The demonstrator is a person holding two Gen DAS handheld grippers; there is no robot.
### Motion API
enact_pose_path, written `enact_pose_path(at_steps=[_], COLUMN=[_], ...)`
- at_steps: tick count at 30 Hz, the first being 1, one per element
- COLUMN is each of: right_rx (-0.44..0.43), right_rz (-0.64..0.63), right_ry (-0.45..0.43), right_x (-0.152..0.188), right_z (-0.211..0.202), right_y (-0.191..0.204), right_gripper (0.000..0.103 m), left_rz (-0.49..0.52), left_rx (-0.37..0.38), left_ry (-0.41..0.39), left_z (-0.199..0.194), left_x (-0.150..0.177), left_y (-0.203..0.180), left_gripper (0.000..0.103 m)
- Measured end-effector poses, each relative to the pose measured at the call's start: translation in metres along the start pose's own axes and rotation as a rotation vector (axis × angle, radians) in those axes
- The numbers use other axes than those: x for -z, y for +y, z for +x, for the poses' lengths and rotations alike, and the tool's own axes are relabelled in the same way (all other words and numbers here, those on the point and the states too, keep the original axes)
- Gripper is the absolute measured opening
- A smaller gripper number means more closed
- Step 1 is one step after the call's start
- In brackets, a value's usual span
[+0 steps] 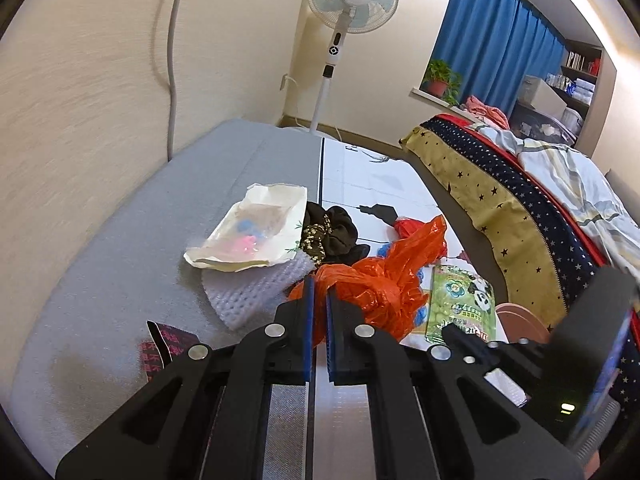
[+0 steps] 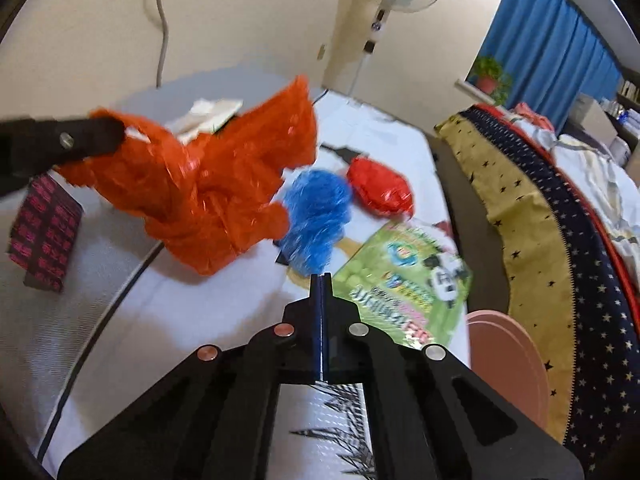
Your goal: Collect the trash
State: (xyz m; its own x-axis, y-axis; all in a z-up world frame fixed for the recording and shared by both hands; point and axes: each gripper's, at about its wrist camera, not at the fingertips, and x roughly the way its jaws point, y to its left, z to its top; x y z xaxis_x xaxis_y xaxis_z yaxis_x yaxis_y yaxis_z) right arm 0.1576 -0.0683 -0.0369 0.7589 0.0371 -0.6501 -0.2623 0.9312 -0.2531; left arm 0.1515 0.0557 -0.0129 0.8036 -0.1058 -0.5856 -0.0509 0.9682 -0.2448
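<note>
Across the grey-and-white table (image 1: 120,248), my left gripper (image 1: 319,280) angles downward, pinching the orange plastic bag (image 2: 208,184) aloft; my right gripper (image 2: 321,278), closed empty, tilts toward the green snack packet (image 2: 404,284).

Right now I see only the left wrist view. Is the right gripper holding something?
Observer: No. The right gripper is shut on nothing, its tips near the green snack packet.
Operator: What lies behind the orange bag?
Observer: A blue crumpled ball, with a red packet beside it.
Operator: Is the bag lifted?
Observer: The left gripper holds it by one edge, and most of it hangs above the surface.
</note>
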Motion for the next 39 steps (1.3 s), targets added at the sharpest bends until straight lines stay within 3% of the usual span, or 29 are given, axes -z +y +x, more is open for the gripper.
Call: enact_pose_path(at_steps=[4,8,9,10,12,16,25,34,39], right_rx=[0.001,-0.085,-0.111,-0.148,-0.170,-0.228,-0.292,-0.303,-0.347], right_rz=[0.056,0.303,0.356,0.419,0.504,0.627,0.717,0.745,0.702], right_ry=[-0.034,-0.045,-0.038,-0.030,-0.034,-0.015,0.069,0.089,0.048], right_x=[0.002,0.010,0.012,0.015,0.017,0.020,0.020,0.022,0.014], right_z=[-0.019,-0.027,-0.025,-0.019,-0.012,0.013,0.083,0.094,0.085], right_y=[-0.015,-0.067,-0.079,-0.095,-0.114,-0.145,-0.169,-0.168,-0.159], right_gripper=[0.000,0.005,0.012,0.034,0.051,0.051,0.051,0.052,0.039], left_rz=[0.010,0.019,0.021,0.019,0.012,0.021,0.041,0.053,0.050], left_rx=[0.012,0.021,0.021,0.021,0.025,0.029,0.023,0.023,0.022], left_ry=[0.001,0.007,0.009,0.011,0.015,0.021,0.034,0.046,0.049], left_z=[-0.004,-0.008,-0.009,-0.009,-0.008,-0.006,0.004,0.012,0.014], left_x=[0.003,0.007,0.008,0.009,0.010,0.012,0.011,0.014,0.014], left_y=[-0.005,-0.008,-0.009,-0.010,-0.010,-0.014,-0.016,-0.019,-0.019], left_gripper=[0.005,0.005,0.005,0.005,0.005,0.005,0.005,0.005,0.005])
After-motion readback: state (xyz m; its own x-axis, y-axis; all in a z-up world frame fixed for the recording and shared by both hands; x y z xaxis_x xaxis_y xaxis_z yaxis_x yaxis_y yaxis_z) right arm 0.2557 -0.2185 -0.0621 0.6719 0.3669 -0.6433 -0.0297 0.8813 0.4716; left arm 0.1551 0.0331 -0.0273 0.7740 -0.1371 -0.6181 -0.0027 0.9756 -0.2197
